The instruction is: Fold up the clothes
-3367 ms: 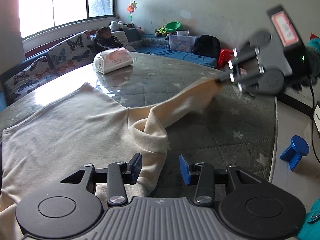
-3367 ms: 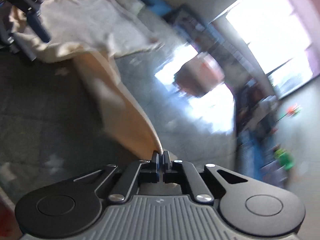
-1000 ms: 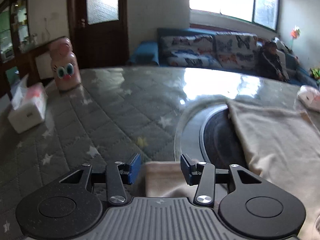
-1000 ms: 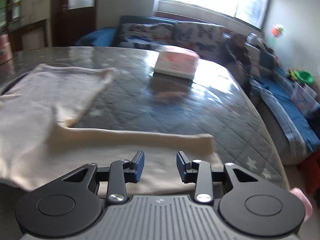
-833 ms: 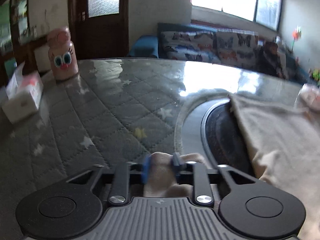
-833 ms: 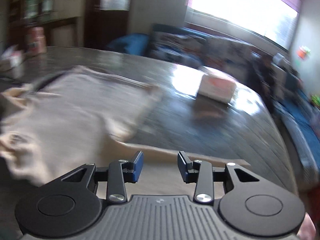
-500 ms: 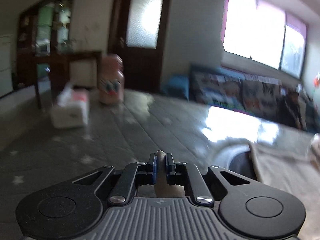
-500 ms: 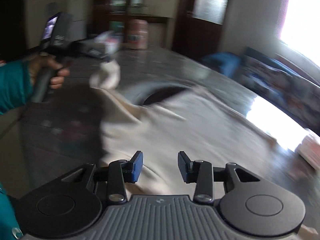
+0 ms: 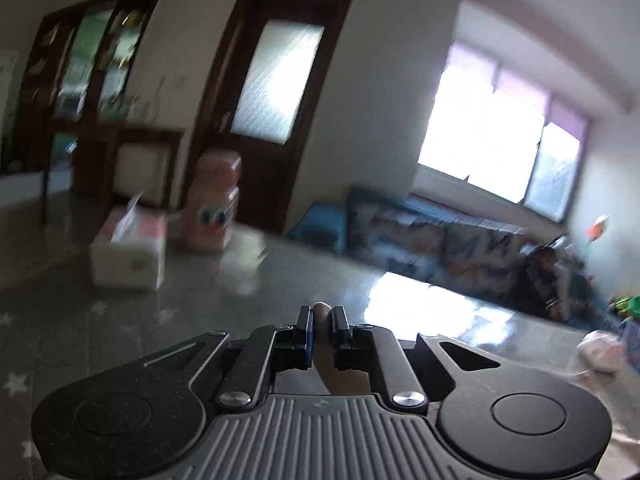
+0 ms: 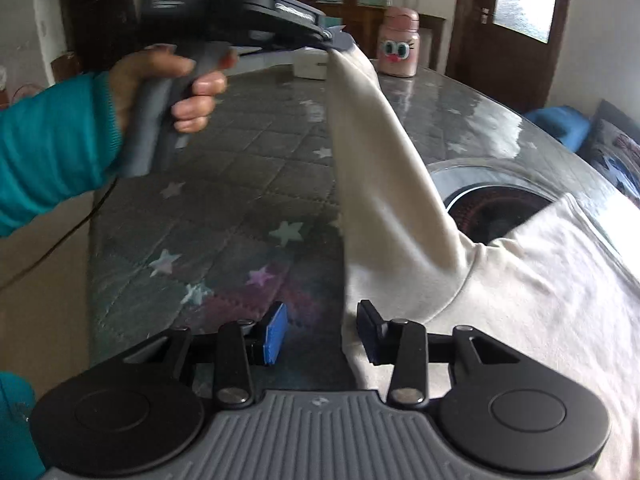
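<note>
Left gripper [image 9: 321, 330]: fingers clamped on the end of a cream sleeve [image 10: 384, 168], a nub of cloth poking out past the tips. In the right wrist view a hand [image 10: 172, 84] in a teal cuff holds that gripper raised above the surface [image 10: 240, 184], and the sleeve runs taut from it down to the shirt [image 10: 540, 280]. The shirt body lies flat on the quilted star-print surface, partly covering a round dark recess [image 10: 492, 208].

Right gripper [image 10: 320, 334]: fingers apart, nothing pinched. It hangs low over the shirt's near edge; right finger over cloth, left finger over bare quilt.

Back of the surface: pink jar with cartoon eyes [image 9: 214, 208], white tissue box [image 9: 128, 252] just beside it.
</note>
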